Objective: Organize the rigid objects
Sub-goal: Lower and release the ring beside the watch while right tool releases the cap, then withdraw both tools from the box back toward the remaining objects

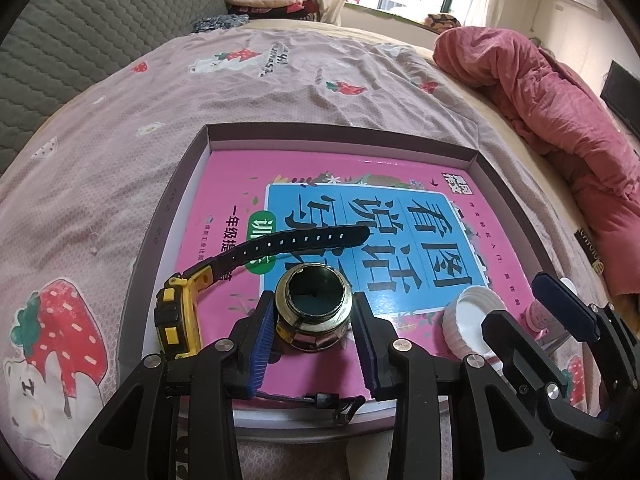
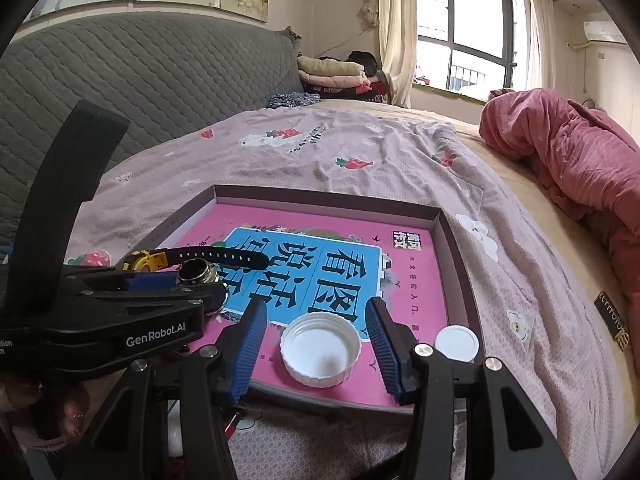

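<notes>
A tray (image 1: 176, 200) lies on the bed (image 1: 100, 140), holding a book (image 1: 240, 184). On the book, the watch (image 1: 180, 312) lies left of the metal fitting (image 1: 316, 308), the cap (image 1: 472, 320) to its right.

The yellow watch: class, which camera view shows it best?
The left wrist view: the yellow watch lies close, case and black strap clear, beside the left gripper. In the right wrist view that gripper partly hides the watch.

Left gripper (image 1: 316, 334) clamped on brass fitting (image 1: 314, 312) — inside shallow box (image 1: 344, 133).
</notes>
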Available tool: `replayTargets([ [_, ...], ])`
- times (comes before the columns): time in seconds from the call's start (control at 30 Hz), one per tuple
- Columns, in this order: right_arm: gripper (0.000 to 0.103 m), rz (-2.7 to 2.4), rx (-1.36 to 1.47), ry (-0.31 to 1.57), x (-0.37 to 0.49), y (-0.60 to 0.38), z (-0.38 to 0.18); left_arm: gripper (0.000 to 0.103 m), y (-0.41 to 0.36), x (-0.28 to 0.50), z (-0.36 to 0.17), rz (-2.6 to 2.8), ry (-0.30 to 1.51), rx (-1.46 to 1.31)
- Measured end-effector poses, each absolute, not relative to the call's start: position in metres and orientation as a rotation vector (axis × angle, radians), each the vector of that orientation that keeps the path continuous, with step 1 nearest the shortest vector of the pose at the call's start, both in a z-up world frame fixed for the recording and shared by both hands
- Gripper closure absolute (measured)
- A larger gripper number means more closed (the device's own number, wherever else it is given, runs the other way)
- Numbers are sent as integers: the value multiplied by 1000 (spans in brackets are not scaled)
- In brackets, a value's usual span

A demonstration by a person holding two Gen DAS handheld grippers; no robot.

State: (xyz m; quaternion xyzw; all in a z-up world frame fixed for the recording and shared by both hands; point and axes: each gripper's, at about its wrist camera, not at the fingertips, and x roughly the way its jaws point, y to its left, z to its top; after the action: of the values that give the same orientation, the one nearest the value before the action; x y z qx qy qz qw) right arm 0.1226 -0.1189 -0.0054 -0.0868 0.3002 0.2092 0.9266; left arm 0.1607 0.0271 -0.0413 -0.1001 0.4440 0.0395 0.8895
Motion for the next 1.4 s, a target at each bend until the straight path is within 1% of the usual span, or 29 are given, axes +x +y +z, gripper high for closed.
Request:
replayTargets([
  [0.33, 52, 436, -165, 596, 121, -122, -2, 64, 29, 156, -31, 80, 908, -223],
  [0.47, 52, 438, -153, 584, 121, -125, 2, 60, 29, 151, -26, 76, 902, -228],
  [0.67, 52, 442, -150, 562, 118, -125, 8, 59, 29, 142, -16, 72, 895, -224],
  [0.8, 52, 444, -163, 555, 116, -124, 9, 56, 28, 138, -11, 78, 890, -214],
  [1.27, 52, 400, -211, 541, 110, -128, 5, 55, 25, 122, 7, 85, 871, -196],
  [1.3, 52, 398, -214, 537, 109, -128, 5, 54, 25, 120, 8, 87, 869, -196],
  [1.37, 52, 385, -226, 526, 107, -129, 5, 49, 26, 115, 11, 91, 870, -193],
  [1.4, 52, 382, -228, 519, 105, -130, 6, 48, 26, 113, 12, 92, 869, -193],
])
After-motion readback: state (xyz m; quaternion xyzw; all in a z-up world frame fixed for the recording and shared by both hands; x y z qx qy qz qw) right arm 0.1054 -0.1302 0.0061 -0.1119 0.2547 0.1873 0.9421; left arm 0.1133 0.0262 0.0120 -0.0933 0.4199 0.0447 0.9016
